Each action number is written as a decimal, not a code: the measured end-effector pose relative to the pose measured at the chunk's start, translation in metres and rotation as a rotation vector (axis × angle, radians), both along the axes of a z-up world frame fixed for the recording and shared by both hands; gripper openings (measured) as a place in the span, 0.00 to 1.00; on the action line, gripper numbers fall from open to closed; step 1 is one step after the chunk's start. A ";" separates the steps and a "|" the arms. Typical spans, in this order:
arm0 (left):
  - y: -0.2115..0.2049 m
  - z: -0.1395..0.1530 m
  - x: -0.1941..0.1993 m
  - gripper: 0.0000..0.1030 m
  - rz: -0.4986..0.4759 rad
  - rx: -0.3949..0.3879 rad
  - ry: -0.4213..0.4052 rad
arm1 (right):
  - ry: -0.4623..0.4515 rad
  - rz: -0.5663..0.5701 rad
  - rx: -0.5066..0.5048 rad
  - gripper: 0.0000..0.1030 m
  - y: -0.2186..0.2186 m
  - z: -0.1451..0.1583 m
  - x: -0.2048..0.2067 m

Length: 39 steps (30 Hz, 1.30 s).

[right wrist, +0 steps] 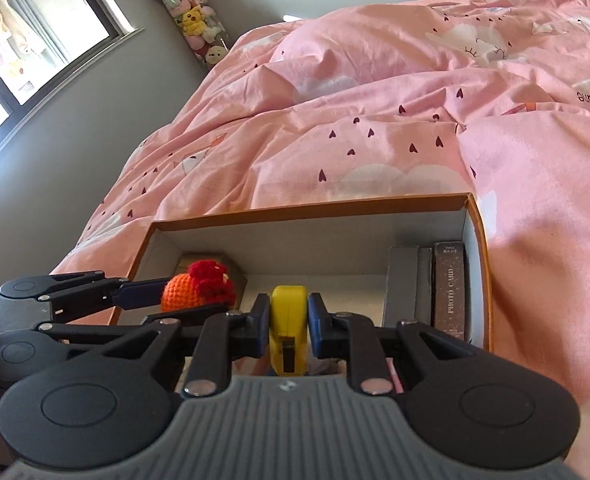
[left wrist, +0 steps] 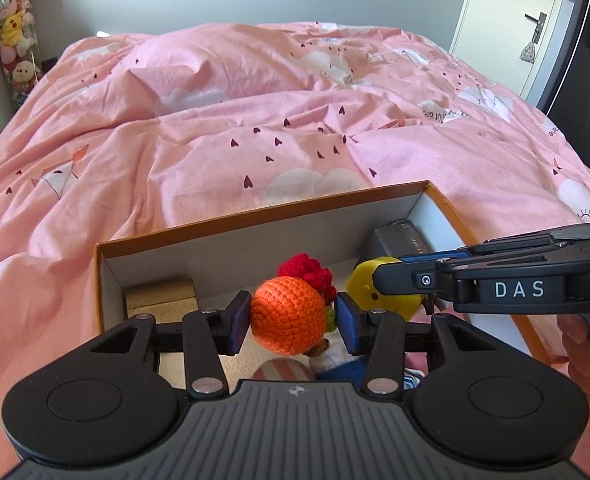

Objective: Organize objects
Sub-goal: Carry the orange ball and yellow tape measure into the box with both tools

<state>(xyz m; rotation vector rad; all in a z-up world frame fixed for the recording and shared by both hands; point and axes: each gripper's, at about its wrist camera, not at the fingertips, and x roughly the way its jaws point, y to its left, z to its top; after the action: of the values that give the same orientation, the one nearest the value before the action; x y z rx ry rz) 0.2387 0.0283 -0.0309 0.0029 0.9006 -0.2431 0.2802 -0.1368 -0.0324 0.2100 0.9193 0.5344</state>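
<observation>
We see a wide bed under a soft, wrinkled pink duvet printed with small dark hearts and white clouds. On it lies an open rectangular cardboard box, orange outside and matte white inside. In the box stand flat grey cases and a dark "PHOTO CARD" pack at 1 side, and a tan cardboard block at the other side. Over the box, our left gripper holds a crocheted doll by its round orange yarn head, with a knobbly red tuft. Just beside, our right gripper is closed narrow on a smooth yellow plastic tape measure.
</observation>
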 end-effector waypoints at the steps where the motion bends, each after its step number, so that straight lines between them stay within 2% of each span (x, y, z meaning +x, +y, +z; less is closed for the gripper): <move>1: 0.000 -0.003 0.004 0.50 -0.003 0.002 0.001 | 0.008 -0.004 0.001 0.21 0.001 -0.004 0.005; 10: -0.003 -0.028 0.033 0.50 -0.051 0.076 0.042 | 0.069 -0.063 -0.051 0.21 0.011 -0.038 0.048; 16: -0.003 -0.047 0.041 0.50 -0.054 0.135 0.102 | 0.106 -0.038 -0.059 0.20 0.024 -0.055 0.059; 20: -0.003 -0.051 0.042 0.50 -0.053 0.152 0.112 | 0.121 -0.019 -0.073 0.20 0.032 -0.062 0.064; 31: -0.006 -0.056 0.045 0.50 -0.062 0.169 0.133 | 0.098 0.028 -0.205 0.22 0.043 -0.061 0.068; 35: -0.007 -0.059 0.047 0.50 -0.066 0.175 0.145 | 0.057 0.040 -0.280 0.23 0.045 -0.060 0.067; 39: -0.008 -0.063 0.050 0.51 -0.059 0.182 0.165 | 0.030 0.047 -0.311 0.23 0.045 -0.058 0.064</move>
<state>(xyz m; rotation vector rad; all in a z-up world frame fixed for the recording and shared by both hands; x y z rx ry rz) 0.2883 0.0200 -0.0934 0.1804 1.0861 -0.2173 0.3438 -0.0917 -0.0908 -0.0850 1.0248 0.4253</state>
